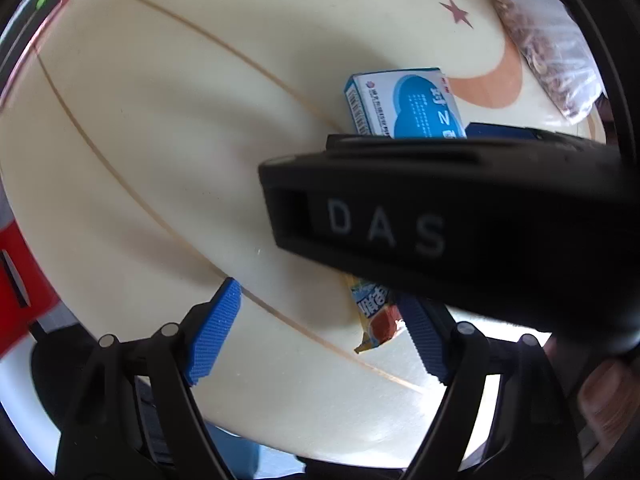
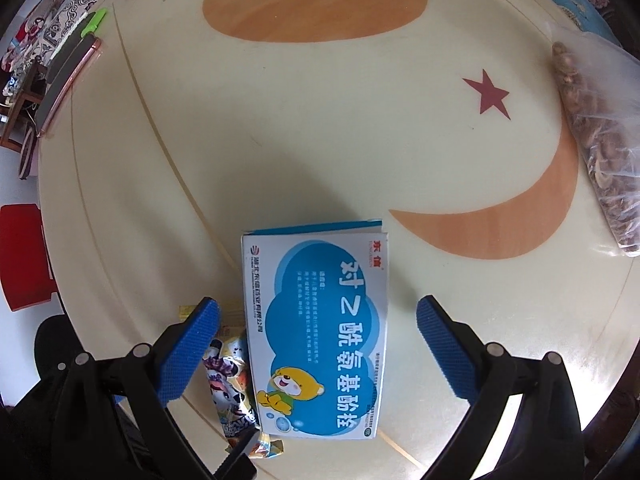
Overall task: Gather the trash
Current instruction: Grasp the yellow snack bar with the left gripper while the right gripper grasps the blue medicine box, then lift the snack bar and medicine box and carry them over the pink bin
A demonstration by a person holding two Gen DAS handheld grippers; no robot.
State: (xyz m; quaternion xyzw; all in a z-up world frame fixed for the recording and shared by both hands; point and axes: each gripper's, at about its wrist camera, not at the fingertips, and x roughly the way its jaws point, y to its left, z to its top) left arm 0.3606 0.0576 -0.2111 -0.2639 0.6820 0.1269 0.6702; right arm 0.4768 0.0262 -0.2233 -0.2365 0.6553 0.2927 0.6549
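Note:
A blue-and-white medicine box (image 2: 316, 332) with a cartoon bear lies flat on the round cream table (image 2: 280, 140). My right gripper (image 2: 318, 352) points down over it, open, a blue pad on each side of the box and a gap at both. A crumpled snack wrapper (image 2: 228, 392) lies just left of the box, partly under the left finger. In the left wrist view my left gripper (image 1: 320, 336) is open above the table, with the same wrapper (image 1: 376, 316) close to its right pad. The right gripper's black body (image 1: 440, 220) crosses this view and hides the lower half of the box (image 1: 404, 104).
A clear bag of brown dried pieces (image 2: 592, 140) lies at the table's right edge. A dark flat device with a pink rim (image 2: 68, 76) and a green item (image 2: 94, 22) sit at the far left edge. A red stool (image 2: 24, 256) stands beside the table.

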